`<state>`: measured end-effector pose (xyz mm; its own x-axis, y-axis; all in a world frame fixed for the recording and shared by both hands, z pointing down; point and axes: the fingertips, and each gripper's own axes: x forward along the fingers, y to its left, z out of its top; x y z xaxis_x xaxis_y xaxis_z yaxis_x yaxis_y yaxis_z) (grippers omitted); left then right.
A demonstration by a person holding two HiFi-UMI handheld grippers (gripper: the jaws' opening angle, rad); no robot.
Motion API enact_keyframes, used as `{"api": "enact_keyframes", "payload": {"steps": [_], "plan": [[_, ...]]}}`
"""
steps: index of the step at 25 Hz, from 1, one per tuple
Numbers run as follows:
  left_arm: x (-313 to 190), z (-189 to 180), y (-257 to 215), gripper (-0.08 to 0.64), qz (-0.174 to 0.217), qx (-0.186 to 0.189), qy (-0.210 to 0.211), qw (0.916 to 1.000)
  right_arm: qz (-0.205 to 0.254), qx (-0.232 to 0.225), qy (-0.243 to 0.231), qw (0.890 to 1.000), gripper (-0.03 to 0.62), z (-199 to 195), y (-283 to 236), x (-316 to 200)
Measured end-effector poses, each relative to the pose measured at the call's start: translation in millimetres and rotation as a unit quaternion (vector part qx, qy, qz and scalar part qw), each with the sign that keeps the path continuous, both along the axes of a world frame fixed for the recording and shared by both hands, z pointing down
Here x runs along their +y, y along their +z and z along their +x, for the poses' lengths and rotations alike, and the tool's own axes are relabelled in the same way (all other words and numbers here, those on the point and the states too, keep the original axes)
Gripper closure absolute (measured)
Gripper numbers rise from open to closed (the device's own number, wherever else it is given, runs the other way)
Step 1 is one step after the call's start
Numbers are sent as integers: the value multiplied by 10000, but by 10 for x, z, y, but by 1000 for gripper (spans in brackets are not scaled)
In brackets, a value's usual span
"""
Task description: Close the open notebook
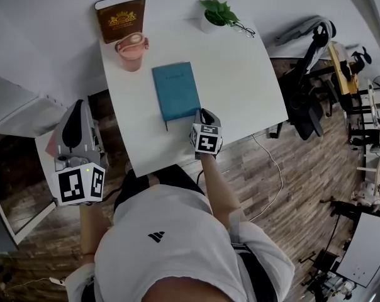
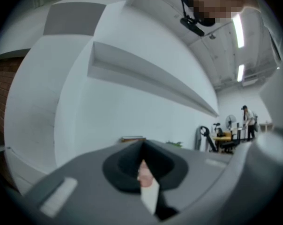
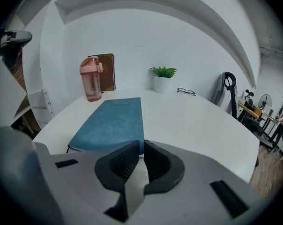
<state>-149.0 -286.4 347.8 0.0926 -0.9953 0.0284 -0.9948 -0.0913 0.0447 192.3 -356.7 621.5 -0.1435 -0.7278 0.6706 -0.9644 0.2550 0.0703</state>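
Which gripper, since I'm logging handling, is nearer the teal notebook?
Right. The right gripper sits at the near right corner of the closed teal rectangular notebook; the left gripper hangs beyond the left edge of the white table, well apart.

One teal notebook [image 1: 175, 90], one brown book [image 1: 121, 17], one pink bottle [image 1: 131, 50], one potted plant [image 1: 216, 14], one pair of glasses [image 1: 243, 29].

The white table [image 1: 240, 87] carries a closed blue notebook [image 1: 176, 90] just ahead of the right hand-held gripper [image 1: 204, 113]. Farther beyond it stand a pink bottle [image 1: 131, 50], a brown book [image 1: 120, 17], a potted plant [image 1: 216, 14] and glasses [image 1: 243, 29].
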Motion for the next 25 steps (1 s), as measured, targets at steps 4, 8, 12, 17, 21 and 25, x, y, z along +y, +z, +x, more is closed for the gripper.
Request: {"api": "enact_keyframes", "payload": {"steps": [4, 8, 12, 17, 21, 25], "plan": [[-4, -11, -21, 551, 34, 7, 84, 10000, 208, -138, 161, 9996, 578, 5, -149, 23], [-11, 18, -50, 551, 70, 18, 245, 9997, 522, -269, 223, 9980, 584, -34, -381, 59], [-24, 31, -61, 551, 115, 22, 440, 9990, 833, -354, 368, 9952, 592, -80, -595, 125], [-37, 65, -106, 551, 172, 26, 712, 9973, 1128, -480, 595, 9907, 594, -58, -854, 276], [-14, 105, -144, 551, 236, 26, 945, 9952, 1310, -571, 744, 9869, 594, -45, -1032, 429], [17, 116, -174, 551, 282, 9, 1162, 9928, 1570, -606, 859, 9820, 594, -84, -1235, 576]]}}
